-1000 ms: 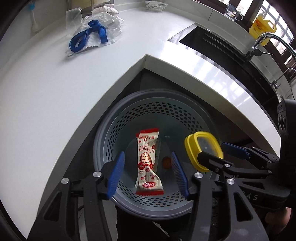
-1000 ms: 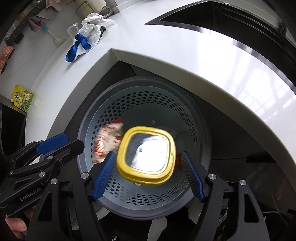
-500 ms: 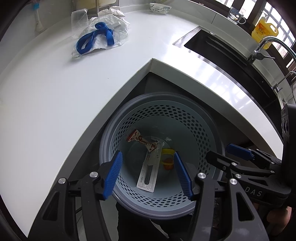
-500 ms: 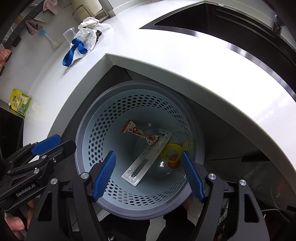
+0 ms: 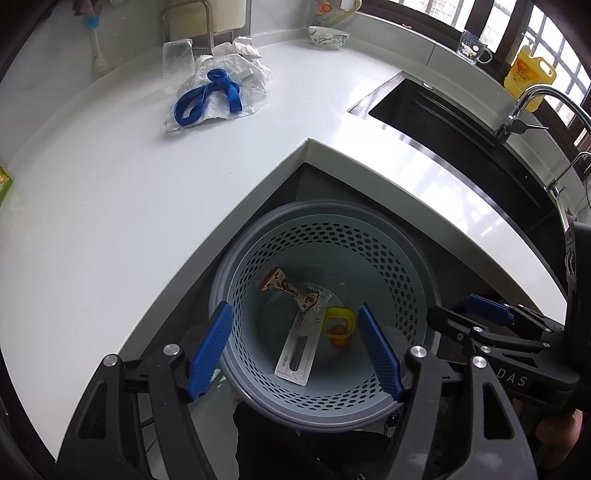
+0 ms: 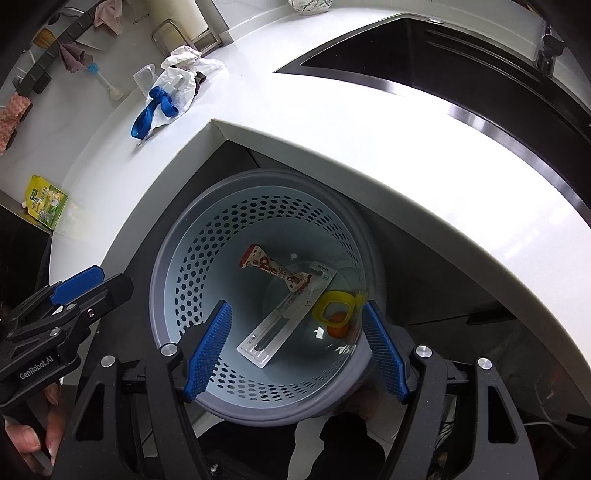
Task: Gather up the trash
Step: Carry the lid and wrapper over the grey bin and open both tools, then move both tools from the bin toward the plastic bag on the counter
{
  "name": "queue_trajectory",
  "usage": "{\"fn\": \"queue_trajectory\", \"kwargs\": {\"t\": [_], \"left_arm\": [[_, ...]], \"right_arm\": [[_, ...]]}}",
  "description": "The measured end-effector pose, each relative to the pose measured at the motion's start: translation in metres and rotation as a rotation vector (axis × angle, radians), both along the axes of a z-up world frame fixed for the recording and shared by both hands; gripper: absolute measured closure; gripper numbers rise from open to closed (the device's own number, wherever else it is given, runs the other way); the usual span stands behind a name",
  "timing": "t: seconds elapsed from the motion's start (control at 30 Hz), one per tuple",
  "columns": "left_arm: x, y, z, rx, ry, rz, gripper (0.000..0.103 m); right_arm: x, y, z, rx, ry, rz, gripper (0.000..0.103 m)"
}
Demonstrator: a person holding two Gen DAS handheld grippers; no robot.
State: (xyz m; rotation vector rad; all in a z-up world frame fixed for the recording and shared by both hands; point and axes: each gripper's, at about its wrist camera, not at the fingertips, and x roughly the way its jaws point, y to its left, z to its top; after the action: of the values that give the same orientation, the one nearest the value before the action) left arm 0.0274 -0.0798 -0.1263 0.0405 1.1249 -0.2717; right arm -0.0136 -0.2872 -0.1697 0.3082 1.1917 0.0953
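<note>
Red/white snack wrapper [image 5: 286,288] at bottom of perforated grey bin [image 5: 258,254], lying across long white blister pack [image 5: 299,345]; yellow lid [image 5: 339,322] + orange bit [image 5: 338,341] just beside. Left gripper [image 5: 295,345] above bin, jaws opening, nothing between. Right gripper [image 6: 295,349] above bin too, jaws wide, empty. White countertop [image 5: 110,206] wraps round bin; blue strap [image 5: 207,96] on crumpled plastic bag [image 5: 236,74] w/ clear cup [image 5: 177,62] farther back.

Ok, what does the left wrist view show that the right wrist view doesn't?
Only the left wrist view shows the faucet, the yellow bottle and the glass mug by the window. Only the right wrist view shows the hanging cloths and the pink sponge. Both show the perforated bin holding the red wrapper, and the blue strap on the counter.
</note>
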Motion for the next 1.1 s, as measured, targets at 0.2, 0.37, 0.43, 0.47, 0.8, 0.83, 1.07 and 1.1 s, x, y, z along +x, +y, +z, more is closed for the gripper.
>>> {"fn": "queue_trajectory", "kwargs": {"t": [0.2, 0.37, 0.43, 0.47, 0.8, 0.83, 1.07, 1.1], "left_arm": [[-0.013, -0.003, 0.017, 0.002, -0.027, 0.037, 0.02], [-0.028, 0.007, 0.044, 0.014, -0.078, 0.076, 0.009], [-0.034, 0.017, 0.058, 0.016, -0.116, 0.112, 0.008], [-0.036, 0.022, 0.063, 0.012, -0.125, 0.128, 0.008], [-0.057, 0.064, 0.106, 0.059, -0.193, 0.271, 0.008], [-0.058, 0.067, 0.109, 0.067, -0.202, 0.279, 0.007], [-0.044, 0.091, 0.123, 0.096, -0.255, 0.3, 0.007], [-0.039, 0.095, 0.123, 0.093, -0.259, 0.3, 0.007]], "right_arm": [[-0.012, -0.012, 0.016, -0.013, -0.036, 0.027, 0.032], [-0.021, -0.015, 0.029, -0.005, -0.076, 0.06, 0.031], [-0.022, -0.012, 0.033, 0.001, -0.088, 0.082, 0.031], [-0.021, -0.009, 0.034, 0.005, -0.092, 0.096, 0.031], [-0.018, 0.024, 0.076, -0.05, -0.289, 0.205, 0.026], [-0.018, 0.026, 0.081, -0.052, -0.319, 0.207, 0.026], [0.001, 0.04, 0.103, -0.046, -0.405, 0.182, 0.024], [0.005, 0.042, 0.106, -0.046, -0.411, 0.175, 0.024]]}}
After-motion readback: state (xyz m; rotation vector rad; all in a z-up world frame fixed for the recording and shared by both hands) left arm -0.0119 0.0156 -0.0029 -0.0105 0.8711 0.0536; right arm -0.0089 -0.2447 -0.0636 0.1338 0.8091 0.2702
